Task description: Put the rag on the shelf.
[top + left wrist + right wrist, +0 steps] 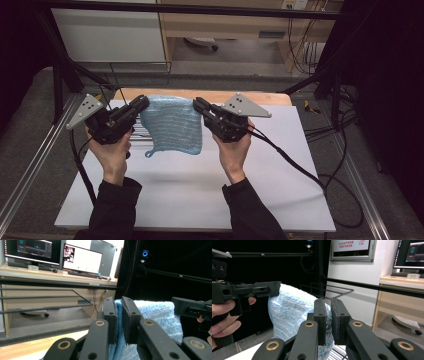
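Above the white tabletop (200, 190), one light-blue knitted cloth (172, 125) is held up by its two upper corners and hangs down between the two tools; its lower edge, with one small loop at the lower left corner, is seen over the sheet, and whether it touches the sheet cannot be told. One wire rack (141, 131) is partly seen behind the cloth, at its left edge.

Two tools are counted. The left tool (141, 104) is clamped on the cloth's upper left corner; in the left gripper view the fabric is pinched between both black jaws, which stand nearly together. The right tool (198, 104) is clamped on the upper right corner; in the right gripper view the cloth is likewise pressed between its jaws.

Two hands are counted, each wrapped around one tool's handle from below. Both forearms, in dark sleeves, are raised from the near edge and angled slightly inward, with both tools pointed inward and away from the person. One grey three-cornered plate is carried on each tool, and one cable trails from each.
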`<act>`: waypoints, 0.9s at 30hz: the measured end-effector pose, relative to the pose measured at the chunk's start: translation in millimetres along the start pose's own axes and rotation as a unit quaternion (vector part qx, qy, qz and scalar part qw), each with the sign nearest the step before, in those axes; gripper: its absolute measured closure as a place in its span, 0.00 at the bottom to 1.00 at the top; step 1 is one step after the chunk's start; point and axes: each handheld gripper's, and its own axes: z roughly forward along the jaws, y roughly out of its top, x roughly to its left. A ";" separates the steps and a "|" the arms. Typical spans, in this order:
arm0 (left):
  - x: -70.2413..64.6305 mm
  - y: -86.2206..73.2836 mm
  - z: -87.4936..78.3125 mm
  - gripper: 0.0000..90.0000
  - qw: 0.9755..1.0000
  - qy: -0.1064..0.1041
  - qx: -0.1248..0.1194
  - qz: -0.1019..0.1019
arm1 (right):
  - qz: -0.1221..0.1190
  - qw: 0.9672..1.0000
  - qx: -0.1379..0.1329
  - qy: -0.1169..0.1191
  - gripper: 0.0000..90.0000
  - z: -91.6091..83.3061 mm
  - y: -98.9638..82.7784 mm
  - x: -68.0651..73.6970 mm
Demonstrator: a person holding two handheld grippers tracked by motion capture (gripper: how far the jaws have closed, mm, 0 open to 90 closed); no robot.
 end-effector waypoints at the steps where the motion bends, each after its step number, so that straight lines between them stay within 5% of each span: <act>1: 1.2 2.0 -0.9 0.92 1.000 0.001 -0.002 0.001 | -0.001 1.000 -0.001 0.000 0.93 1.8 1.8 0.9; 27: 37.1 44.7 -9.2 0.92 0.999 0.021 -0.042 -0.003 | -0.006 1.000 -0.028 0.009 0.93 52.1 41.5 12.2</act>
